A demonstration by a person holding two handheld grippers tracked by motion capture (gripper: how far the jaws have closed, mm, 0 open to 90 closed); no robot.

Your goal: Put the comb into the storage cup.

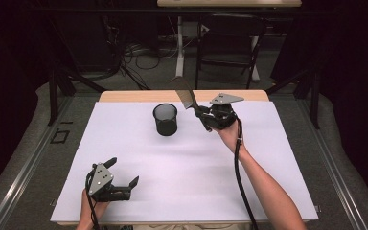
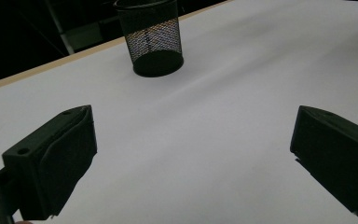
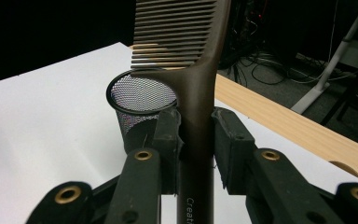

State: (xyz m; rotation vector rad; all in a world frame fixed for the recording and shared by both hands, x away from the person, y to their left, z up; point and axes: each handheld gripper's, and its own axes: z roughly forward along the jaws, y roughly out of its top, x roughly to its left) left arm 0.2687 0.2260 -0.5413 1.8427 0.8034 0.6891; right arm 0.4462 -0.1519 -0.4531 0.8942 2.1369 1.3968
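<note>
A dark brown comb (image 3: pixel 196 74) stands clamped by its handle in my right gripper (image 3: pixel 196 140), teeth end up. In the high view the comb (image 1: pixel 184 93) tilts up and left from the right gripper (image 1: pixel 204 116), which hovers just right of a black mesh cup (image 1: pixel 165 119). The mesh cup (image 3: pixel 137 100) stands upright and empty on the white sheet, just beyond the jaws. My left gripper (image 1: pixel 124 172) rests near the front left of the table, jaws wide apart with nothing between them. From there the cup (image 2: pixel 152 39) stands far ahead.
The white sheet (image 1: pixel 139 163) covers most of the wooden table (image 1: pixel 124 96). Behind the table are a black chair (image 1: pixel 230 43), a white desk leg (image 1: pixel 179 43) and loose cables on the floor. Metal rails run along both sides.
</note>
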